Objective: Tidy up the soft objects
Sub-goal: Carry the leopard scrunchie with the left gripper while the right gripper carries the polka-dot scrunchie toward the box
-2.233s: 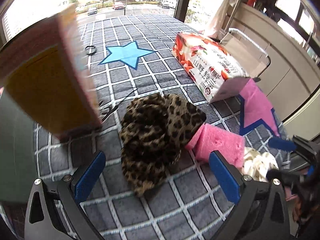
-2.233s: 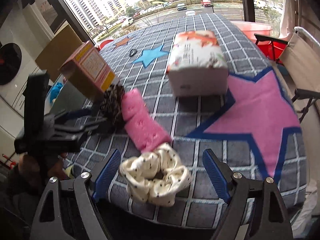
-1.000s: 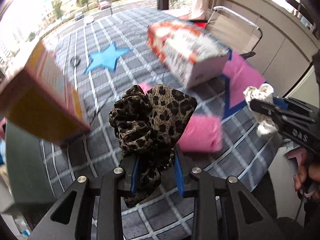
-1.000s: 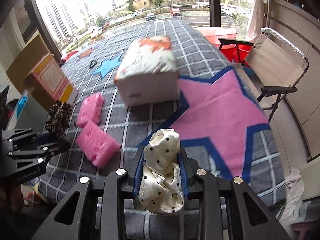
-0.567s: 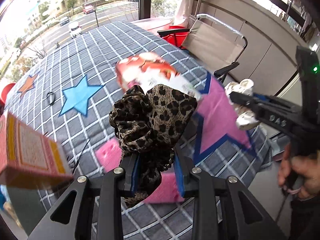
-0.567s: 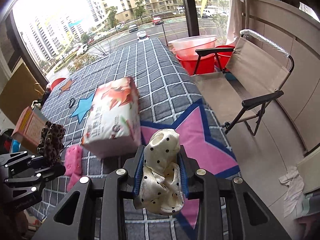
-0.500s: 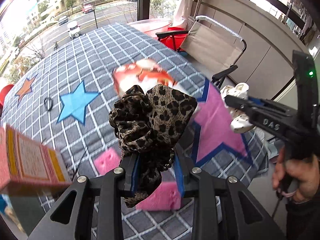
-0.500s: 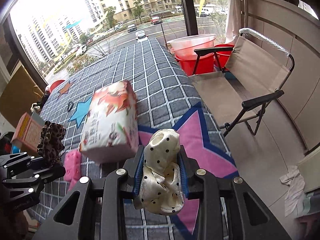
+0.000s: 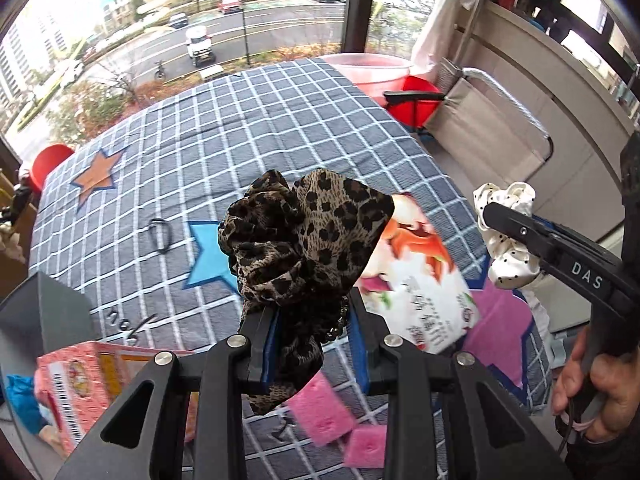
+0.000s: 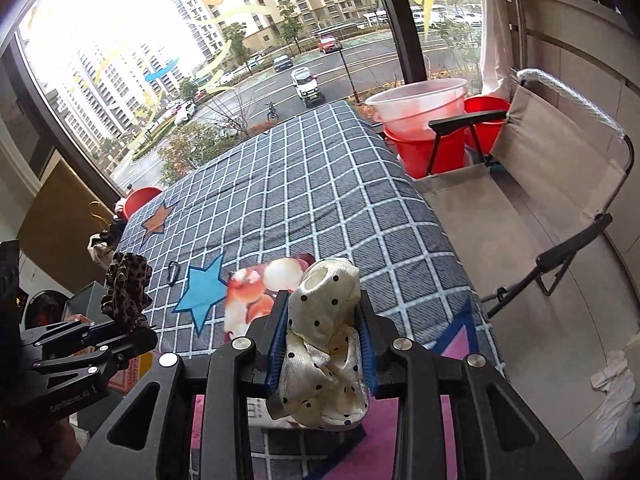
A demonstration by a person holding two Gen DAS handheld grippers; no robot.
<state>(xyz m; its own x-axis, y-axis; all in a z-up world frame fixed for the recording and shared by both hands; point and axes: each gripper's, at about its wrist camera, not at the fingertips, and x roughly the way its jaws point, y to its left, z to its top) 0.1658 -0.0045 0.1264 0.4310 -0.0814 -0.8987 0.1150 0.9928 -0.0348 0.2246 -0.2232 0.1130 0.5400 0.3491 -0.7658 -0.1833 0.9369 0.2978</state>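
Note:
My left gripper (image 9: 314,324) is shut on a leopard-print scrunchie (image 9: 304,236), held up above the checked blanket (image 9: 248,128). My right gripper (image 10: 322,338) is shut on a cream polka-dot scrunchie (image 10: 324,344), also lifted off the bed. In the left wrist view the right gripper (image 9: 504,216) shows at the right edge with the cream scrunchie (image 9: 506,236) in it. The right wrist view shows the left gripper (image 10: 134,326) at the lower left with the leopard scrunchie (image 10: 126,284). Two pink sponges (image 9: 322,412) lie on the blanket below the left gripper.
A printed tissue pack (image 9: 420,280) lies mid-blanket, partly hidden behind both scrunchies. A pink carton (image 9: 84,384) sits at the lower left. A black hair tie (image 9: 160,236) lies by the blue star. A folding chair (image 10: 560,208) and red buckets (image 10: 428,136) stand beside the bed.
Both grippers have risen and swung toward the far end of the blanket with their scrunchies still clamped. The tissue pack and sponges have slid lower in both views.

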